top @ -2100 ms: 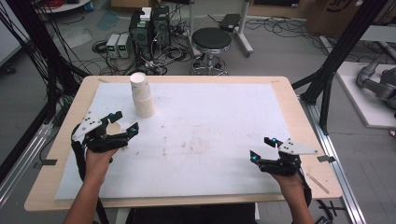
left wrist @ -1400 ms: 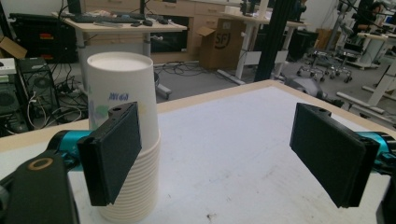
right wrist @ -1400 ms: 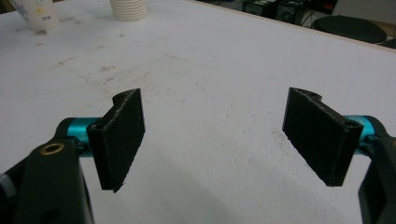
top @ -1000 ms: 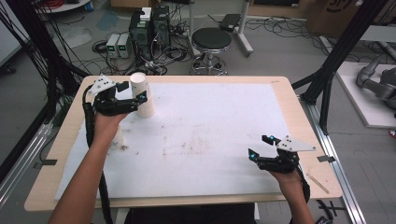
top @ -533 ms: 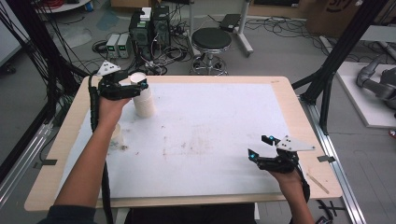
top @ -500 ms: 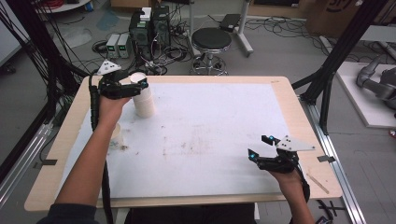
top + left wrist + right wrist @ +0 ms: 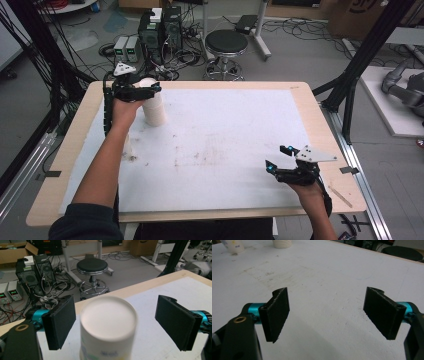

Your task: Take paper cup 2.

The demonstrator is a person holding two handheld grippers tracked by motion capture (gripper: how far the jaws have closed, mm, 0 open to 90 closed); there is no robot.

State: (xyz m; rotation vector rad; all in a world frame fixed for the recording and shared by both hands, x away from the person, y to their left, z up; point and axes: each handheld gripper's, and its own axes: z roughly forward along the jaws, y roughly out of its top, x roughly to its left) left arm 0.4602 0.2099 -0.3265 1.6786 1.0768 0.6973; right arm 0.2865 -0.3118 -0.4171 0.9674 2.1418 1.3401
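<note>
High view, left arm: stretched forward along the table's (image 7: 300, 92) left side, sleeve at the near edge, hand at the far left corner.
High view, left gripper (image 7: 150, 89): held level at the top of the stack of white cups (image 7: 154, 107), jaws reaching over its rim.
High view, stack of white cups: upright on the white mat (image 7: 225, 145), near the far left corner.
High view, right gripper (image 7: 278, 157): low over the mat near the near right corner, wrist coming in from the near edge, jaws pointing left.
Left gripper view, left gripper (image 7: 117, 325): released, jaws wide apart on either side of the stack of white cups (image 7: 108, 327); pads clear of it on both sides.
Right gripper view, right gripper (image 7: 327, 312): released, jaws spread with bare mat between them.
Right gripper view, far edge: the stack of white cups (image 7: 282, 243) stands beside a printed cup (image 7: 234, 246).
</note>
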